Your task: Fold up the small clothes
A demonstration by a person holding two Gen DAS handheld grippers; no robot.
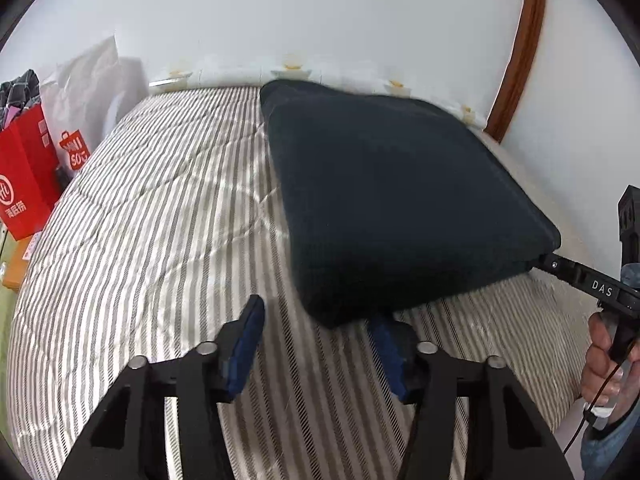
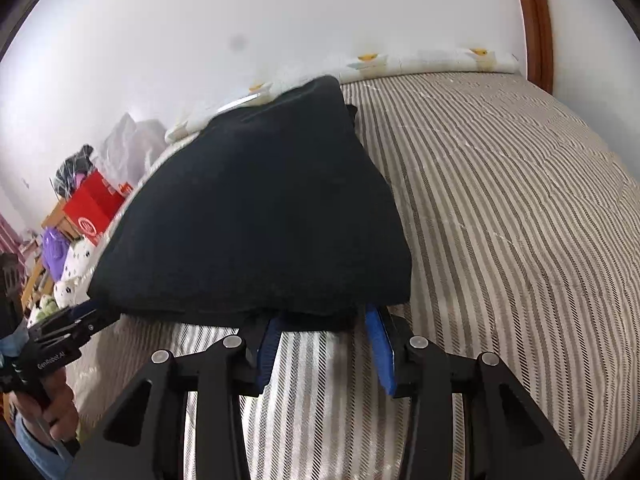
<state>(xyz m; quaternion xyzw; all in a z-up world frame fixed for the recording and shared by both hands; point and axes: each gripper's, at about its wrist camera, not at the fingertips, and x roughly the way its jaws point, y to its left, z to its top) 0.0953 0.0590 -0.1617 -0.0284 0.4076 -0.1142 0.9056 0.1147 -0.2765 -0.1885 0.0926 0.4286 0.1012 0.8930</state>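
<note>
Dark garment folded on the striped bed, a claw at each near corner.

The bed point(image 1: 152, 216), in a grey-and-white striped cover, carries the dark garment point(image 1: 392, 200) toward its far edge by the wall, folded into a thick rectangle. The left claw point(image 1: 316, 336) stands part open, one blue pad clear, the other tucked under the garment's near corner. The right claw point(image 2: 326, 342) is part open too, both tips under the near edge; whether it grips cannot be told.
</note>
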